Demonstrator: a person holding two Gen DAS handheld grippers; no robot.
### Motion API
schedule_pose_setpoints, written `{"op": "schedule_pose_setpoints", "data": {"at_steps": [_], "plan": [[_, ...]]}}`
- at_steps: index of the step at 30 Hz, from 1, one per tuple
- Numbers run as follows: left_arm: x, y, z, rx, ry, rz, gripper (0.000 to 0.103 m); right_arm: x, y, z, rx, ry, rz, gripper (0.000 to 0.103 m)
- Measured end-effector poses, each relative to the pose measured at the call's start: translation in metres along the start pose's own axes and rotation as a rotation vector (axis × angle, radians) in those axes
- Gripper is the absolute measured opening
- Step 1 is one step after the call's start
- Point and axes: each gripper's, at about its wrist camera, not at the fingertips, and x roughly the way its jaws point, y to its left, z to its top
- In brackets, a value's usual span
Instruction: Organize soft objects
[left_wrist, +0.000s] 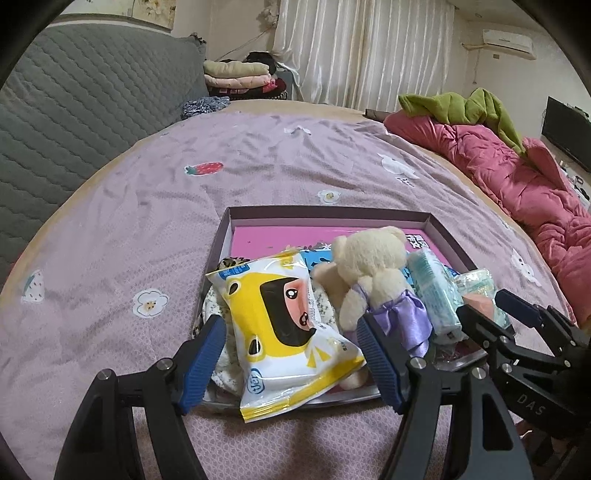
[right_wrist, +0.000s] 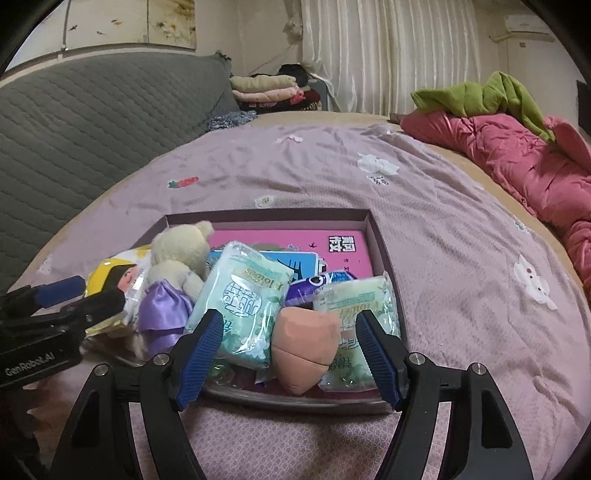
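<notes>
A shallow box (left_wrist: 325, 213) with a pink floor lies on the bed and holds several soft things. A yellow wipes pack (left_wrist: 288, 325) leans over its near edge, between the fingers of my open left gripper (left_wrist: 291, 354); the pads do not press on it. A cream teddy bear (left_wrist: 369, 266) with a purple bow sits beside it. In the right wrist view my open right gripper (right_wrist: 288, 354) straddles a green tissue pack (right_wrist: 243, 299), a peach soft piece (right_wrist: 306, 343) and a second green pack (right_wrist: 354, 306), without squeezing any. The bear (right_wrist: 181, 254) lies to their left.
The box rests on a lilac printed bedsheet (left_wrist: 166, 221). A pink quilt (left_wrist: 517, 177) with a green blanket (left_wrist: 461, 107) on it runs along the right. A grey quilted headboard (left_wrist: 74, 110) stands at the left, and folded clothes (left_wrist: 240, 74) are stacked at the back.
</notes>
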Motion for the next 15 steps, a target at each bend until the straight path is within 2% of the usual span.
{"op": "schedule_pose_setpoints", "data": {"at_steps": [8,12,15], "plan": [[0.0,0.001,0.0,-0.003,-0.001,0.001,0.073,0.003,-0.003,0.0,0.009,0.002,0.006,0.077],[-0.006,0.003,0.003,-0.011,-0.029,-0.002,0.073,-0.015,-0.003,0.005,0.01,-0.074,0.042,0.077],[-0.014,0.005,0.003,-0.032,-0.048,-0.006,0.073,-0.024,-0.001,0.006,0.006,-0.1,0.059,0.077]]}}
